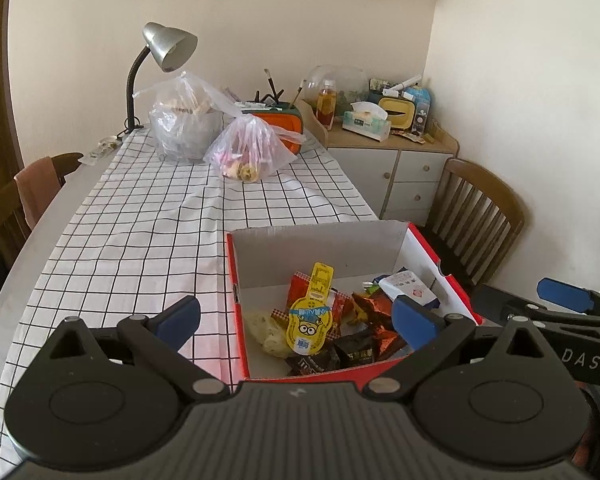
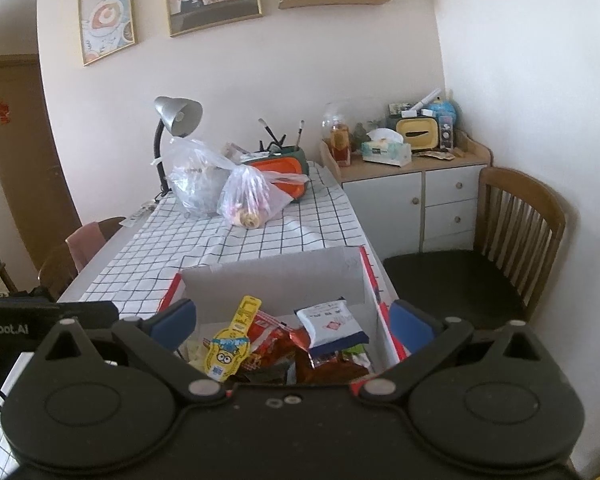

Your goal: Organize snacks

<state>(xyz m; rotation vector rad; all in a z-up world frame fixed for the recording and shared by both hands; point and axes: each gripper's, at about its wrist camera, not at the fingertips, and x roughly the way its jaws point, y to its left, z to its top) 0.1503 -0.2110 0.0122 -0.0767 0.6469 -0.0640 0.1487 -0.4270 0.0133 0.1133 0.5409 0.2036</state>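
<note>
Snack box nearly sorted, both claws hanging back

Left claw [image 1: 296, 320] and right claw [image 2: 292, 320] are both spread wide, holding nothing, hovering level over the near edge of the red box [image 1: 236, 280] on the counter; the snacks [image 1: 340, 320] sit right ahead between the fingers, so I'd drop straight down onto one packet

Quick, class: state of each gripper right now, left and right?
Left gripper: open, holding nothing, above the snack box.
Right gripper: open, holding nothing, above the same box.
</note>
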